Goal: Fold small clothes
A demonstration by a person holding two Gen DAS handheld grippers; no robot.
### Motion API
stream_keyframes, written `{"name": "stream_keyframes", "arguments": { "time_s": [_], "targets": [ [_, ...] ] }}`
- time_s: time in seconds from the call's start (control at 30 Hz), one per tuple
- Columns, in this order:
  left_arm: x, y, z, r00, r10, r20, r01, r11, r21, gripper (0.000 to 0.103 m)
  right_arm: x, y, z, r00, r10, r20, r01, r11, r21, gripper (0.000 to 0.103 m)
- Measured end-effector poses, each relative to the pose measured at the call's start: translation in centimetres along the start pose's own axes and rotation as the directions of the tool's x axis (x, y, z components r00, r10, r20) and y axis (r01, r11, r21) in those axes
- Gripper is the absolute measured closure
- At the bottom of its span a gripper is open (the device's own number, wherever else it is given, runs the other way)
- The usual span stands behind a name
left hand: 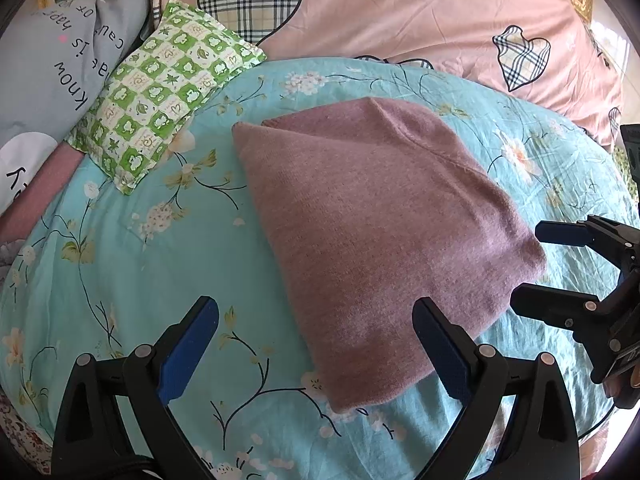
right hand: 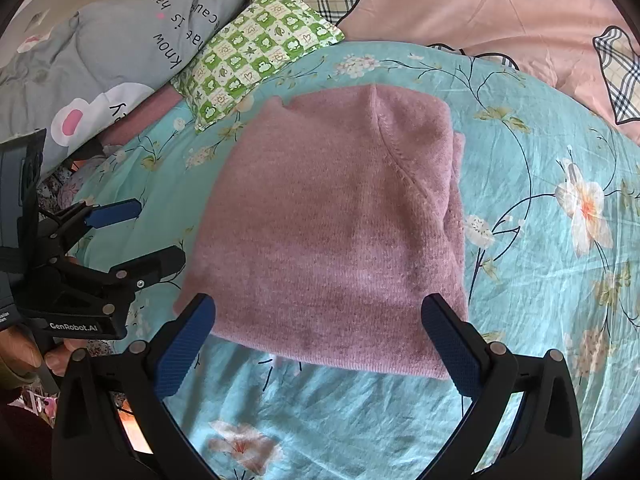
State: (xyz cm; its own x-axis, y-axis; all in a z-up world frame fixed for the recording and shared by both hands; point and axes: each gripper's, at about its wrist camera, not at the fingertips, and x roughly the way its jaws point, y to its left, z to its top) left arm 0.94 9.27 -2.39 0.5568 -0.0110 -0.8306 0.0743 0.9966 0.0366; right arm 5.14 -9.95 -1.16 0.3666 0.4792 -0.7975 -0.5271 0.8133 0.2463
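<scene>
A mauve knit garment point(left hand: 380, 240) point(right hand: 332, 220) lies folded into a compact block on the teal floral bedsheet point(left hand: 120, 260) point(right hand: 540, 240). My left gripper point(left hand: 316, 340) is open just above the garment's near left corner, with its right finger point(left hand: 440, 348) over the fabric and nothing between the jaws. My right gripper point(right hand: 318, 336) is open too, straddling the garment's near edge without gripping it. Each gripper shows in the other's view: the right gripper point(left hand: 528, 268) beside the garment's right corner, the left gripper point(right hand: 158, 232) just off its left edge.
A green checked small pillow point(left hand: 160, 92) point(right hand: 260, 48) and a grey printed pillow point(left hand: 60, 60) point(right hand: 120, 40) lie at the far left. A pink quilt with plaid hearts point(left hand: 400, 20) point(right hand: 480, 0) fills the back. A hand point(right hand: 24, 352) holds the left gripper's handle.
</scene>
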Motion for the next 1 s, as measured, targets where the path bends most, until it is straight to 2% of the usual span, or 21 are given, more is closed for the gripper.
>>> {"name": "stream_keyframes", "arguments": {
  "time_s": [1.0],
  "targets": [
    [-0.05,-0.13,-0.21,1.000,0.007,-0.001,-0.007,1.000,-0.005,0.005,0.15,-0.07,0.52,1.000,0.010,0.011,-0.010,1.000,0.000,0.000]
  ]
}}
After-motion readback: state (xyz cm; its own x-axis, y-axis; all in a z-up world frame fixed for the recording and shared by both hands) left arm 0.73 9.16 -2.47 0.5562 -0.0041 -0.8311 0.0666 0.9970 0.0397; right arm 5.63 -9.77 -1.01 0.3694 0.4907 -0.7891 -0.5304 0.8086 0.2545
